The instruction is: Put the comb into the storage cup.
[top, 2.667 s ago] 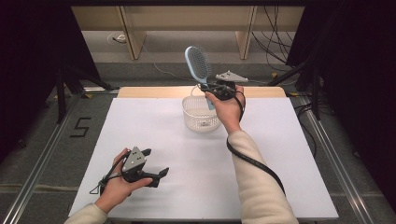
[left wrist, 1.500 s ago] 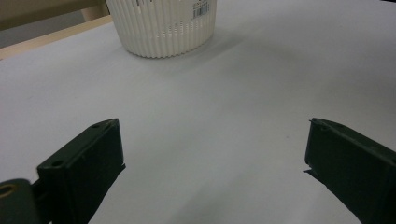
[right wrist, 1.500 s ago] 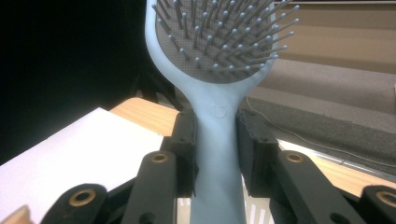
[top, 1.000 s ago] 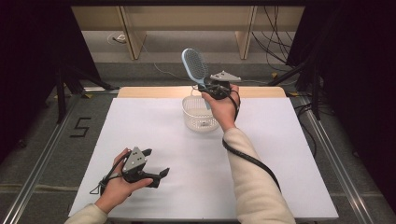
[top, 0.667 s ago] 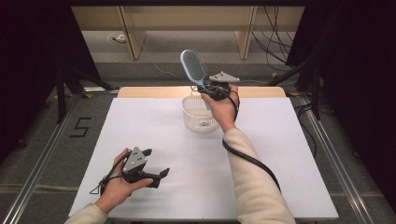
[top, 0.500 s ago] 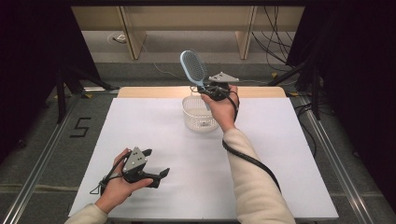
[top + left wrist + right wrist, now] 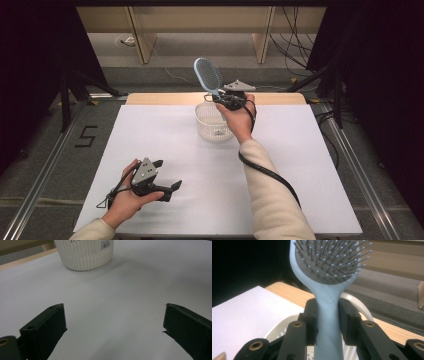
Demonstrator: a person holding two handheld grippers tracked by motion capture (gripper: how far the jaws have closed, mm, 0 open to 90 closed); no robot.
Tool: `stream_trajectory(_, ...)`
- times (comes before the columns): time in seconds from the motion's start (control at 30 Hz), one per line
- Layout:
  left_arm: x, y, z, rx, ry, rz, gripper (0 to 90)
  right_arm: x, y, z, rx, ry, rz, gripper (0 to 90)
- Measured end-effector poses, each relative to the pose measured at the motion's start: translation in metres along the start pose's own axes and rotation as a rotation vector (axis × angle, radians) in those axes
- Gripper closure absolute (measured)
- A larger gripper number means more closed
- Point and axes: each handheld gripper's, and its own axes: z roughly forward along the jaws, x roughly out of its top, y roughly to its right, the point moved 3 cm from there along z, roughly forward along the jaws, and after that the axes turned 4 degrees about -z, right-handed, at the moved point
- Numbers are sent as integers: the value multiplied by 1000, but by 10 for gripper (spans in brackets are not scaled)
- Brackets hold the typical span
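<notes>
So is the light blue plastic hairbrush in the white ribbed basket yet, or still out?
Out. The right gripper clamps the light blue hairbrush by its handle, head up, above the white ribbed basket.

Hairbrush (image 7: pixel 329 272) head's top and handle's lower end beyond the frame edges

Grey floor (image 7: pixel 45 150), dark curtains (image 7: pixel 30 60)
</notes>
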Motion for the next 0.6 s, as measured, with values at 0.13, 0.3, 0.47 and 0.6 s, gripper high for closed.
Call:
stream_trajectory(0.13,0,-1,0,1,-2,-1,38,-3,1,0,-5,-7,-4,703)
stream_trajectory(0.3,0,-1,0,-1,-1,-1,38,-5,1,1,-7,-10,-8,703)
stream_trajectory(0.47,0,0,0,0,-1,2,38,-6,1,2,-2,-17,-12,703)
stream_trajectory(0.6,0,-1,0,1,0,0,38,-7,2,2,12,-21,-21,702)
